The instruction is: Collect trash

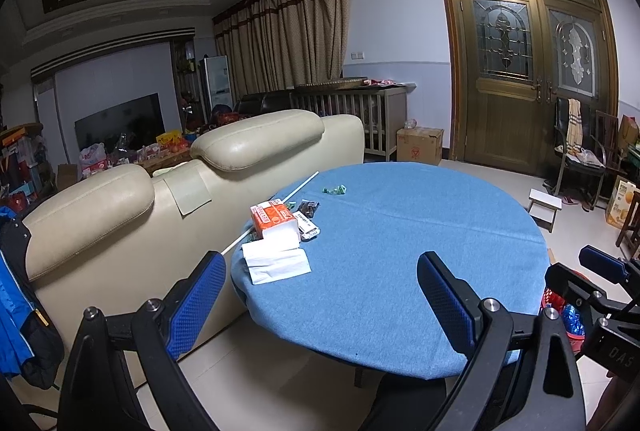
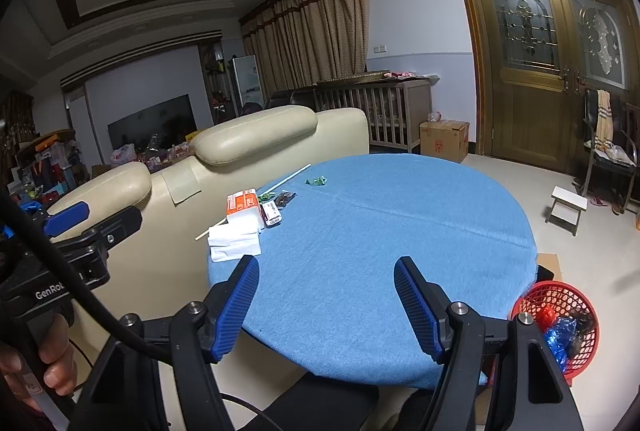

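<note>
Left gripper (image 1: 320,295) hangs over the near rim of the table, fingers spread wide, nothing between them. Right gripper (image 2: 326,305) is the same story: blue pads far apart, empty, poised above the near edge of the blue tablecloth (image 2: 380,231). Both held level, both aimed across the table toward the sofa (image 1: 256,147).

Out past the fingers, the clutter sits bunched at the far left rim: a loose white tissue sheet (image 1: 276,263) nearest, then an orange-and-white tissue pack (image 1: 274,221), a small white packet (image 1: 307,227) beside it, a dark wrapper (image 1: 307,207), and a green wrapper (image 1: 334,189) a little apart farther back. A long thin white stick (image 1: 272,211) runs under the pile, its long axis diagonal, near end pointing off the table's left edge toward the sofa, far end pointing up and right toward the green wrapper.

Down on the floor at the right, a red basket (image 2: 560,327) already has blue and red scraps in it (whether from this job, I can't say).

Judging the step: litter is on the table and the hands are empty, so this looks like a reach toward that cluster. The next pick calls for travelling forward and left, then closing on 1 thin, flat piece without dragging the cloth.
</note>
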Motion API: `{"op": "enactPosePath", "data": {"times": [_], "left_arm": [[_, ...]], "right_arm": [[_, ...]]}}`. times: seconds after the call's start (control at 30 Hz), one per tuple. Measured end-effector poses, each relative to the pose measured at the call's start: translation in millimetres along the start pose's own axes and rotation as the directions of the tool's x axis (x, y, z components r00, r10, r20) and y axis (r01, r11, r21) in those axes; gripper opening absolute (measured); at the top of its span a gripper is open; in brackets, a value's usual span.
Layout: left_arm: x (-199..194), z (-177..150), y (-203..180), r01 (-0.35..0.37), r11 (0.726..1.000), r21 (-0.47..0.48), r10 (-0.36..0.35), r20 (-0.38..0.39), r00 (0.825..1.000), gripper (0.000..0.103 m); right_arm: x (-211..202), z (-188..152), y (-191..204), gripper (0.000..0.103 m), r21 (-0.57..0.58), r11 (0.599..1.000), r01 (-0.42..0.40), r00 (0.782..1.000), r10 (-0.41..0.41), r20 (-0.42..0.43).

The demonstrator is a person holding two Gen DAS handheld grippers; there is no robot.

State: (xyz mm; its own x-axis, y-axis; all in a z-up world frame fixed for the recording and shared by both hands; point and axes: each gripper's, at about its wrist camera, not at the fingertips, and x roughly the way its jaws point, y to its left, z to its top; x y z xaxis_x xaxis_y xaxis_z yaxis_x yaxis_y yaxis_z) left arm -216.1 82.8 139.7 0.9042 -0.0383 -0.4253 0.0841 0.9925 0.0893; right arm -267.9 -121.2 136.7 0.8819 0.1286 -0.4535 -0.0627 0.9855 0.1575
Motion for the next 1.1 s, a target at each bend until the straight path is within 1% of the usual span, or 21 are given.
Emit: {"op": "enactPosePath", "data": {"times": [0.23,0.6,0.9,1.1], "left_arm": [[14.3,-1.3,-0.6,0.012,1.000,-0.007,-0.012,-0.022,1.000,0.096],[52.3,4.2,-6.7,0.037,0.999,-0.020,-0.039,-0.062,0.997,0.096],[100.1,9.0,-11.7,0.050,0.998,-0.029,-0.054,-0.124,0.991,0.096],[130.8,13.9,-10.6,0.052,0.998,-0.030,-0.056,-0.165,0.985,0.096]], "right_arm": [[1.9,2.1,-3.5,0.073,0.002,0.999,0.034,0.999,-0.034,0.011],[23.1,16.3,-16.0,0.074,-0.011,0.995,0.101,0.995,-0.101,-0.016],[63.4,26.7,-30.2,0.074,0.010,0.991,0.134,0.989,-0.133,-0.063],[89.7,32.4,-33.5,0.073,0.018,0.991,0.136,0.988,-0.135,-0.080]]}}
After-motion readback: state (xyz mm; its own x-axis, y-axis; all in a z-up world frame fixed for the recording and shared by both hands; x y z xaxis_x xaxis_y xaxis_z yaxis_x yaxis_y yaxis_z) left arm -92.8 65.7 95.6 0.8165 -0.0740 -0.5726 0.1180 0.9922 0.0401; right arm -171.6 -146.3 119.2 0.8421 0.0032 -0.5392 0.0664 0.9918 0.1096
